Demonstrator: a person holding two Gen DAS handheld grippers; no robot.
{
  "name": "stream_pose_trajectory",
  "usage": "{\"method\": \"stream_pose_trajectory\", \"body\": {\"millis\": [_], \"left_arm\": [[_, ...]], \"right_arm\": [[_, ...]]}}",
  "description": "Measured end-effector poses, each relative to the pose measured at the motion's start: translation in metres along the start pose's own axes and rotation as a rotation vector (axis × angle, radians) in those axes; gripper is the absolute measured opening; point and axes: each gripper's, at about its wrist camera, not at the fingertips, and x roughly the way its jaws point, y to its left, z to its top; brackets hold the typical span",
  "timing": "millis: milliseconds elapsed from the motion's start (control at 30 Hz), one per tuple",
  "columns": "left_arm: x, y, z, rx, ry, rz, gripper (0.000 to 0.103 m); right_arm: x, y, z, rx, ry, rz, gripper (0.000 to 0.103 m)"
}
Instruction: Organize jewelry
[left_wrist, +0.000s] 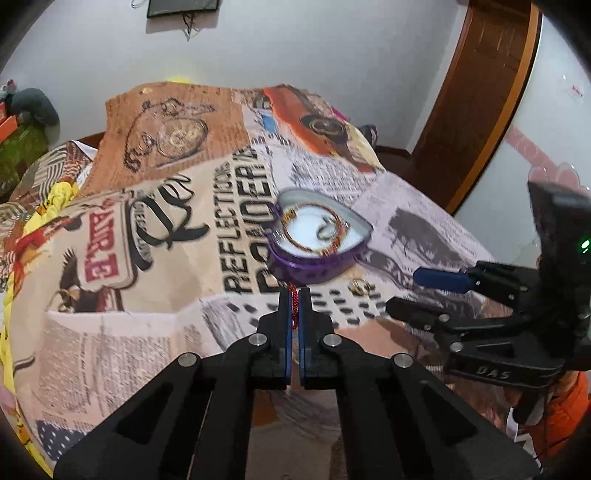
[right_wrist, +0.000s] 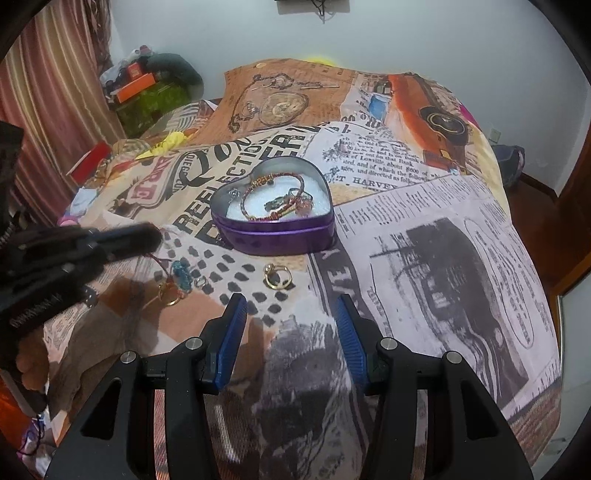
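Pinching a thin, limp red cord bracelet (left_wrist: 294, 306), the left gripper (left_wrist: 294, 295) fingers are together; light, slippery, best held mid-cord. Right gripper (right_wrist: 291, 314) fingers stand apart, empty.

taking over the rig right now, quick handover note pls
Left gripper: jaws shut on the red cord, whose charm end trails on the bedspread.
Right gripper: jaws open, holding nothing, hovering in front of the gold rings.
Purple heart tin: open on the bedspread, with bracelets already inside.
Done: some bracelets are in the tin.
Left: put the red cord piece in the tin, then the gold rings and the small ring beside the charm.
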Motion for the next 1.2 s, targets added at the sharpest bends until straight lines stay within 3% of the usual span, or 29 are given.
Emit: {"method": "stream_pose_trajectory", "body": {"millis": [433,567,667,800,867,1200], "left_arm": [[0.005,0.011,0.014,0.012,-0.042,0.052,0.001],[0.01,0.01,0.013,0.014,-0.029,0.05,0.001],[0.011,0.009,0.014,0.012,-0.03,0.047,0.001],[0.008,0.005,0.02,0.021,-0.043,0.043,0.001],[0.005,0.001,0.023,0.03,-0.056,0.044,0.001],[-0.018,-0.013,0.042,0.052,-0.129,0.043,0.001]], "right_arm": [[0.028,0.008,0.012,-0.06,0.021,-0.013,0.045],[0.032,0.008,0.011,-0.071,0.02,-0.03,0.033],[0.031,0.005,0.01,-0.064,0.012,-0.026,0.016],[0.029,0.003,0.011,-0.062,0.007,-0.016,0.015],[0.027,0.004,0.011,-0.064,-0.001,-0.021,0.008],[0.006,0.0,0.015,-0.049,-0.056,-0.016,0.008]]}}
